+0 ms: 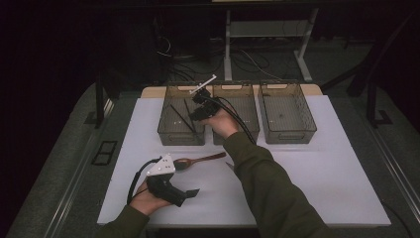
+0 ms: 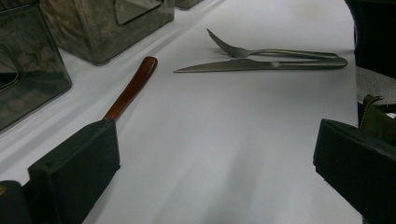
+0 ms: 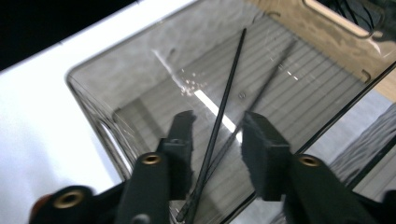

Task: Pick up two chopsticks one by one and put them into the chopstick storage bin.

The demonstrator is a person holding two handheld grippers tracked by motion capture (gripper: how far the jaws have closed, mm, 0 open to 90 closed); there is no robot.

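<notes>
My right gripper [image 1: 196,115] hangs over the left clear bin [image 1: 181,136], tilted down into it. In the right gripper view its jaws [image 3: 218,119] stand apart, and a thin black chopstick [image 3: 229,81] runs between them with a gap on each side. A second chopstick [image 3: 275,60] lies on the ribbed floor of the bin [image 3: 93,100]. My left gripper [image 1: 185,196] rests low at the table's front left, jaws wide open [image 2: 215,135] and nothing between them. A wooden spoon [image 1: 200,159] lies just beyond it, its brown handle [image 2: 133,86] showing past the left jaw.
Two more clear bins, middle [image 1: 237,134] and right [image 1: 287,136], stand in the back row. A metal fork [image 2: 261,52] and knife [image 2: 261,65] lie side by side on the white mat [image 1: 322,173], under my right forearm in the high view.
</notes>
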